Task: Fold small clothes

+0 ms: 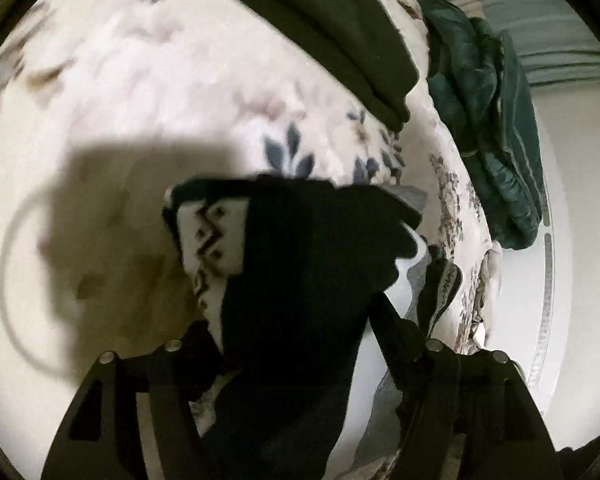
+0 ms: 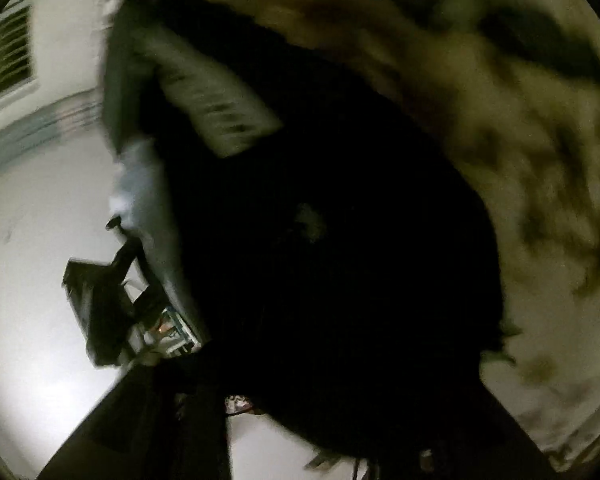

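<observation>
A small black garment [image 1: 300, 264] with a white zigzag-patterned band [image 1: 212, 240] hangs in my left gripper [image 1: 296, 344], which is shut on it above the floral bedsheet [image 1: 140, 92]. In the blurred right wrist view the same black garment [image 2: 332, 240] with its pale patterned band [image 2: 216, 112] fills the middle. It hides my right gripper's fingertips, which seem closed on the cloth. The left gripper's body [image 2: 112, 300] shows at the left of that view.
A folded dark green cloth [image 1: 340, 40] lies at the far part of the bed. A teal garment pile [image 1: 492, 120] hangs at the bed's right edge. The pale floor [image 1: 560, 200] lies beyond that edge. A window with blinds [image 2: 8, 56] is at the upper left.
</observation>
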### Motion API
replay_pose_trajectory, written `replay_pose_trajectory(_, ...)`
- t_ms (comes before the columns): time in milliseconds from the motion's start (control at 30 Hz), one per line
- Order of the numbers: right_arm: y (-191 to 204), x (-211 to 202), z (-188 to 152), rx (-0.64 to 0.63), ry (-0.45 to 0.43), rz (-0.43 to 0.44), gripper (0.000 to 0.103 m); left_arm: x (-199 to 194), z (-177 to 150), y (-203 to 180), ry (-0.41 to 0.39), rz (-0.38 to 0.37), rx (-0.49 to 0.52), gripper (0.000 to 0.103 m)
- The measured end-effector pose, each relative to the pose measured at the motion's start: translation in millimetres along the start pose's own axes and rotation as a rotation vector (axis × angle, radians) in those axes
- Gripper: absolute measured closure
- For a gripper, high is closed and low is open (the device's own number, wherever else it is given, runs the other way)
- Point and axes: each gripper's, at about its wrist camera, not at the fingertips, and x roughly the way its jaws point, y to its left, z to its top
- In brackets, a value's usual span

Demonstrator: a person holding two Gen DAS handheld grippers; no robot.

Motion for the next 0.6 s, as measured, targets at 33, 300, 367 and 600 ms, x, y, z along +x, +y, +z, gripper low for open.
replay_pose_trajectory(33,-2,-2,2,0.0,0.002,-0.003,0.049,-5,-2,-3,-0.025,0.007,-0.006,0.036)
replay_pose_trajectory(300,4,-91,1,-0.125,-0.045,-0.133,0.041,-70,-83,32,-0.233,0.364,-0.031,0.033)
replay_pose_trajectory(367,15,-114,7,-0.182,-0.078,-0.185,0.041,-65,-103,52,-0.201,0.463,-0.055,0.033)
replay_pose_trajectory(600,66,-108,65,-0.341,-0.131,-0.198,0.032,-18,-120,83,-0.172,0.525,-0.065,0.0)
